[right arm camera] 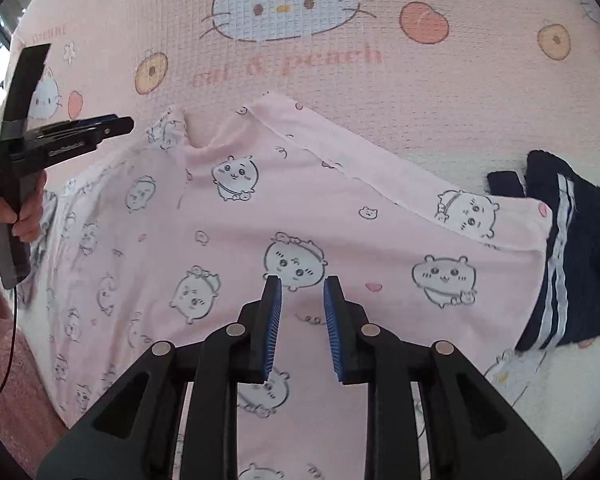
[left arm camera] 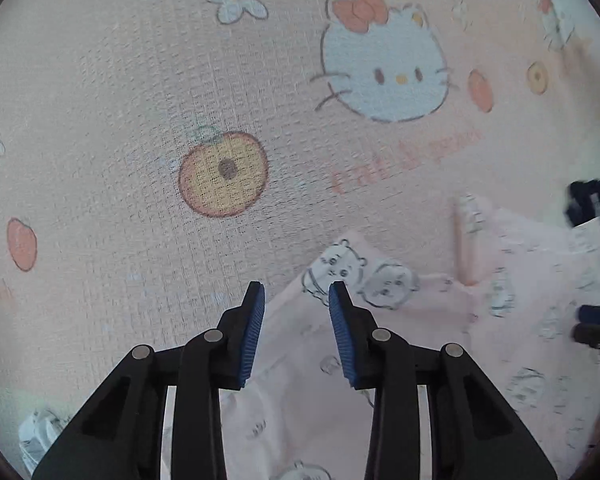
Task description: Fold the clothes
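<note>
A pale pink garment (right arm camera: 240,220) printed with small cartoon animals lies spread and rumpled on the bed cover. One edge is turned over along its far side. My right gripper (right arm camera: 300,284) hangs over the middle of the garment, open, with only cloth showing below the gap. My left gripper (left arm camera: 296,292) is open above the garment's (left arm camera: 420,340) corner, where cloth meets the cover. In the right wrist view the left gripper (right arm camera: 126,125) reaches in from the left over the garment's far left corner, held by a hand (right arm camera: 24,216).
The pink bed cover (right arm camera: 420,92) with cat and peach prints lies under everything and fills the far side (left arm camera: 140,120). A navy garment with white stripes (right arm camera: 572,248) lies at the pink garment's right end. A fluffy pink sleeve (right arm camera: 4,380) sits low left.
</note>
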{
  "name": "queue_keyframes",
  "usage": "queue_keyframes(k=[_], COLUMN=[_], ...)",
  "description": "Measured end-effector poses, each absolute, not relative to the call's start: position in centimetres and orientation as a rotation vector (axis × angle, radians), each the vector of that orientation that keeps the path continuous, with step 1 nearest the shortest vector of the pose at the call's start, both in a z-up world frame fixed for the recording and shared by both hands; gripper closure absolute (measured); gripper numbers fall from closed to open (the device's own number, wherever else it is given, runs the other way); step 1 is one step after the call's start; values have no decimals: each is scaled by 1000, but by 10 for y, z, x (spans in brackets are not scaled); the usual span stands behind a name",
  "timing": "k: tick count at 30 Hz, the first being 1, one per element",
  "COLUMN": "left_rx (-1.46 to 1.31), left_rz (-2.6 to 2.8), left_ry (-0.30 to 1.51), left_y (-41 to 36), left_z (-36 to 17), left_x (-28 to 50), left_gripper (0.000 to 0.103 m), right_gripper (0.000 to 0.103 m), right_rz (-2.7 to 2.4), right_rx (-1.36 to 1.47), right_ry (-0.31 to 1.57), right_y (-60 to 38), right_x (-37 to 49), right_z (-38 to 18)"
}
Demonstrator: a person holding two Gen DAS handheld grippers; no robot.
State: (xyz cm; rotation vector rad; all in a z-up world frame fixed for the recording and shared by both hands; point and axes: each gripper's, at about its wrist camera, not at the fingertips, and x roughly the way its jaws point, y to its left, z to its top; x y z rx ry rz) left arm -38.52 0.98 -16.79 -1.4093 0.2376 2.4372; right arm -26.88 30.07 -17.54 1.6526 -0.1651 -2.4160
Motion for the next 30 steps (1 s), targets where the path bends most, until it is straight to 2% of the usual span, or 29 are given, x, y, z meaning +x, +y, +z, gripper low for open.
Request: queue_keyframes(k=[3,5,7,10,13,17,19,21,24,27,30], left_rx=[-1431,-1590,-1805,-1901,-1919,-1852,-1870,-1848,-1761,-1697,-1718], left_rz=[2382,2385,2369,2312,2267,2366,2414,2428,2474,2408,2394], left_ry=[218,217,115,-59,-77,83,52,-55,-121,-260,-204], left_y=[-1,-10,-25,-33,-31,-34,-49,-63,-71,-74,-62], left_z=[-147,-154,-175,-202,-227,-226,-226,-223,-212,-207,-209], left_x=[-334,-294,-253,-187,-140,-122,-118,-111,-95,-89,-87], left_gripper=[65,64,64,64,64,64,62,62,62,62,62], right_gripper=[80,80,80,80,80,83,83,83,83,83,83], right_rz=[-2333,-2294,-2244,-2216,-2235,-2326,-2360,-2436,-2477,-2480,-2476], right_rx=[1655,1707,1768,1807,1825,1793,1798,1828,1745,1730,1816], right_ry=[-304,-366,-421,-358,-216,-170,-174,-151,-340,-355,-299], right_y=[286,273,258,231,214,219,228,239,261,263,263], right_x=[-245,-221,-197,-155,-122,-97,-93,-89,-83,-81,-82], right_z=[-168,-170,-180,-190,-201,-208,-208,-204,-192,-193,-204])
